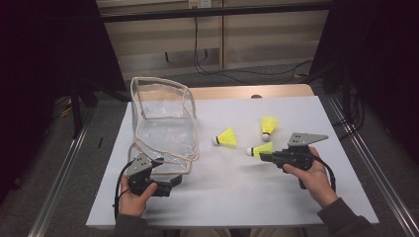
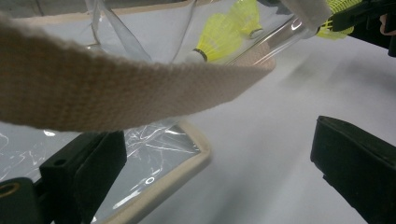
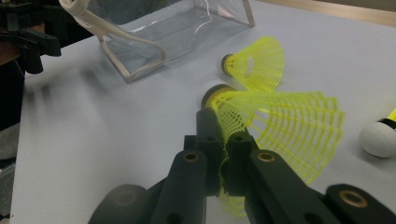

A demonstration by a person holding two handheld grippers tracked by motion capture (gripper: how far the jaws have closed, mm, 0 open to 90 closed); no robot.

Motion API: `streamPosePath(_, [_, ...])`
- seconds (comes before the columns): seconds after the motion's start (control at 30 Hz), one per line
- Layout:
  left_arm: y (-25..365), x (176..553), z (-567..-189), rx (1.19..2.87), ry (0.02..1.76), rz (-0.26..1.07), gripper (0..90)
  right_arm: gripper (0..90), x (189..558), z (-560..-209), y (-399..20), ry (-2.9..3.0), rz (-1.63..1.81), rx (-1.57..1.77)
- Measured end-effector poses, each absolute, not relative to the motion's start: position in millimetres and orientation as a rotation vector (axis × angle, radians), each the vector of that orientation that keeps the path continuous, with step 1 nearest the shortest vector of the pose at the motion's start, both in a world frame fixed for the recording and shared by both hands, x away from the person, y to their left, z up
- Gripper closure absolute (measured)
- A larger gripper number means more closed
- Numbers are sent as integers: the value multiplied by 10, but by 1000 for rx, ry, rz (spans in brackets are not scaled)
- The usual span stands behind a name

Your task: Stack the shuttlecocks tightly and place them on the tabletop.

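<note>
My right gripper [image 1: 266,157] [image 3: 223,140] is shut on the mesh skirt of a yellow shuttlecock [image 1: 260,149] [image 3: 280,126], whose cork points left. Two more yellow shuttlecocks lie on the white table: one [image 1: 226,138] [image 3: 257,63] towards the bag, the other [image 1: 268,127] [image 3: 379,137] farther back. A clear plastic bag [image 1: 165,123] [image 3: 163,32] with beige trim stands open at the left. My left gripper [image 1: 165,183] [image 2: 219,154] sits at the bag's near bottom edge, jaws wide apart, with the bag's trimmed corner [image 2: 187,158] between them. A beige strap [image 2: 116,93] crosses close in front of its camera.
The white table top [image 1: 222,197] ends at a wooden strip [image 1: 247,92] at the back. Metal rails [image 1: 64,168] run along both sides of the table. Cables [image 1: 237,74] lie on the floor behind. In the left gripper view the right gripper [image 2: 369,18] shows at the top right.
</note>
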State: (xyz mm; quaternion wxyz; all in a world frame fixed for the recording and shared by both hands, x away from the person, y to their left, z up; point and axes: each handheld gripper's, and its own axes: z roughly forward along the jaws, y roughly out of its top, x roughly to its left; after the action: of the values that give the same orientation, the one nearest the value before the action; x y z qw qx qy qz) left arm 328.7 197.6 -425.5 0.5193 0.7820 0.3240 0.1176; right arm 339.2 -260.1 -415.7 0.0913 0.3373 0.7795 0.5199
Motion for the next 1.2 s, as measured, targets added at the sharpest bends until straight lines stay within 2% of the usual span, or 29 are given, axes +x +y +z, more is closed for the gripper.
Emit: streamPosePath(1.2, [1981,3281,-4249,1865,777,291,36,877,3522,-4198,-2519,2336,1539,1011])
